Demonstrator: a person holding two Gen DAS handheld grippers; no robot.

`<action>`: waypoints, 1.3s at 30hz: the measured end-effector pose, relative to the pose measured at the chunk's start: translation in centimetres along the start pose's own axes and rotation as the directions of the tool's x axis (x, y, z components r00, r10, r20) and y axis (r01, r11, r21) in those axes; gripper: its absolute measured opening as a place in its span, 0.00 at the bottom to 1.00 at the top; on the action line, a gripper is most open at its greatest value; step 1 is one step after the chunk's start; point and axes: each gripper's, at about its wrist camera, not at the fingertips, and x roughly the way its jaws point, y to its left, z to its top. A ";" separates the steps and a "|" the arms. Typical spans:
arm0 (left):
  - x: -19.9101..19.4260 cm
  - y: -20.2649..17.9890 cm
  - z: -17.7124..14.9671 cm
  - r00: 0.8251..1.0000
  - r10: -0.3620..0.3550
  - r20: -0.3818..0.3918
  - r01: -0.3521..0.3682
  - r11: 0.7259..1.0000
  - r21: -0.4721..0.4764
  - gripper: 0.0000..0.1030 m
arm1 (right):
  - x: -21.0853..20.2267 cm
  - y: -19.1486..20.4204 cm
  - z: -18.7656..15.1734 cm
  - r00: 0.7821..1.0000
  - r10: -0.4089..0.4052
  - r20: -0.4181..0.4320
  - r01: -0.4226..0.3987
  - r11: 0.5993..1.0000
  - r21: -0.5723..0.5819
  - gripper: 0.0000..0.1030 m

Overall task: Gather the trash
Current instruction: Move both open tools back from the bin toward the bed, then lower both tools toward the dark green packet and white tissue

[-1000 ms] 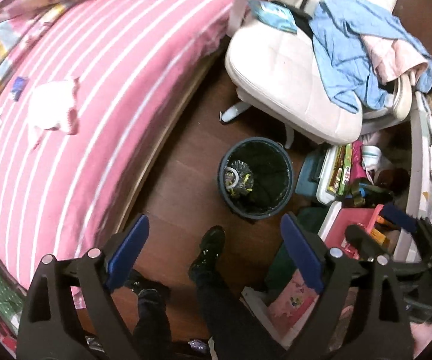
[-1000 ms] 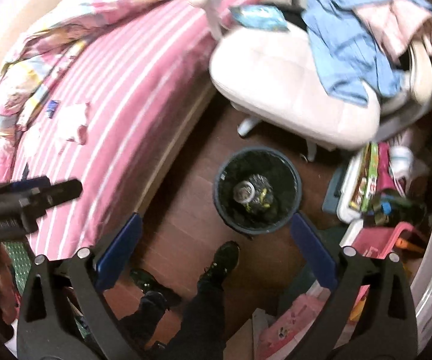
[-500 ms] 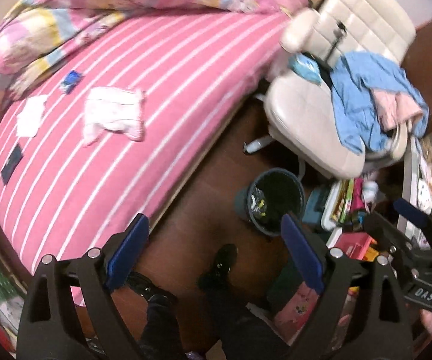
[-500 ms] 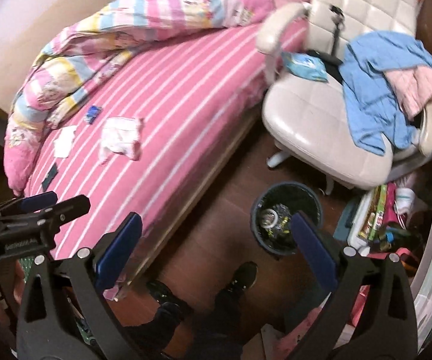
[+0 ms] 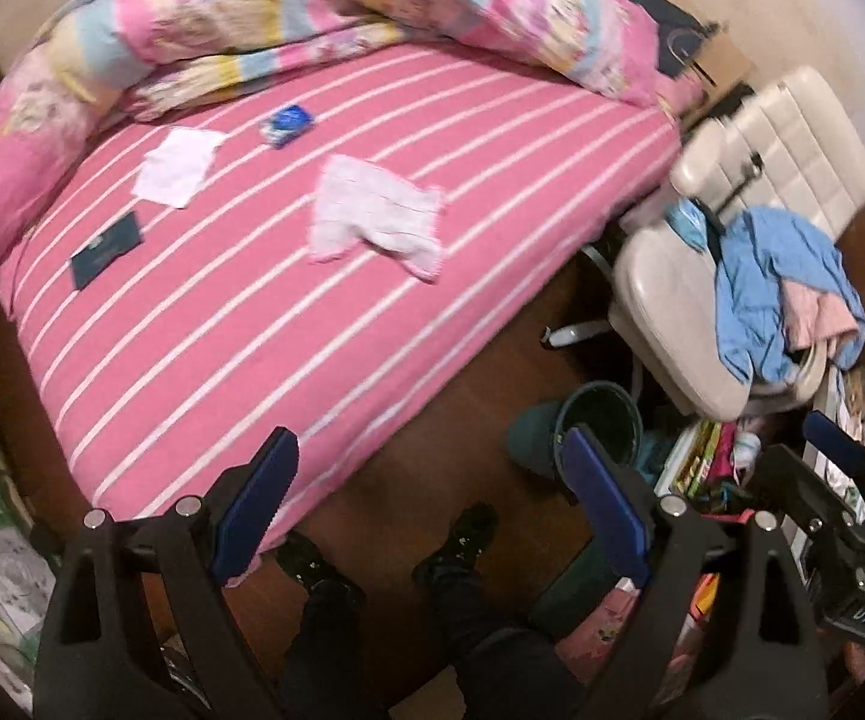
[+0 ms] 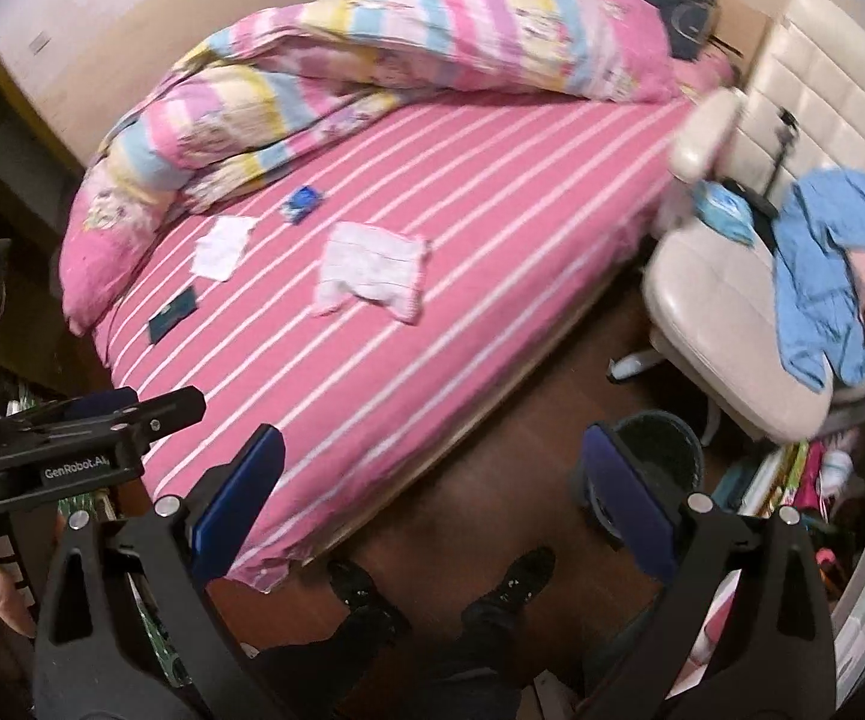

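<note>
I hold my left gripper and right gripper above a pink striped bed, both sets of jaws spread wide and empty. On the bed, toward eleven o'clock, lie a white tissue, a blue wrapper and a dark card. The black trash bin stands on the floor at four o'clock, beside a white chair.

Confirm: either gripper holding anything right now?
Nothing held. Left gripper and right gripper are both wide open and empty, above the floor near the bed.
</note>
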 end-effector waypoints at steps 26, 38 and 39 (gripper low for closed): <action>-8.4 25.3 -1.7 0.991 0.033 0.133 0.016 0.934 -0.356 0.85 | 1.1 24.5 4.1 0.995 0.084 -0.054 -0.095 0.956 -0.276 0.95; -9.8 32.3 -2.5 0.984 0.087 0.155 0.013 0.835 -0.550 0.85 | 4.7 28.3 6.5 0.983 0.150 -0.104 -0.181 0.884 -0.432 0.95; -9.9 32.6 -2.4 0.983 0.092 0.156 0.012 0.828 -0.560 0.85 | 5.5 28.3 7.1 0.983 0.148 -0.105 -0.179 0.885 -0.431 0.95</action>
